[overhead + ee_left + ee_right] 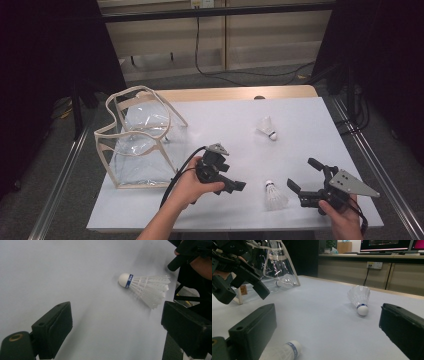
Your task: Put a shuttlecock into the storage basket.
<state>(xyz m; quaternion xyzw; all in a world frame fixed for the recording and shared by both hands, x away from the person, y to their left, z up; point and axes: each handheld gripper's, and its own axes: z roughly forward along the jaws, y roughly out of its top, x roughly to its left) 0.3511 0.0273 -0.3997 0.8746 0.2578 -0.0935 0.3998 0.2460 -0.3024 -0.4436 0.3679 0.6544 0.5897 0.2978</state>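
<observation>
The bench (225, 120), covered with a pale sheet, carries everything here, and I take the clear plastic bag (140, 145) with beige trim as the landmark. It stands open at the left of the bench. Through its wall, in the right claw's view, a small white thing with a blue band lies inside, probably a shuttlecock (279, 283), but it is too blurred to be sure.

The left claw (235, 186) is just beside the bag's near right corner, its jaws wide apart and holding nothing. The right claw (304, 176) is well apart from the bag, near the bench's right front corner, also fully open and empty.

The near shuttlecock (274, 195) lies on its side between the two claws, cork pointing toward the bag side in the left claw's view (147, 287). The far shuttlecock (266, 128) rests farther back, well to the right of the bag, cork down on the bench.

In my judgement, the main risks are these: both claws aim at the same near shuttlecock, so they may knock each other; a jaw closing on the feather skirt may crush it; a touch on the round cork may roll it toward the front edge; and the soft bag mouth may fold when something is dropped in
</observation>
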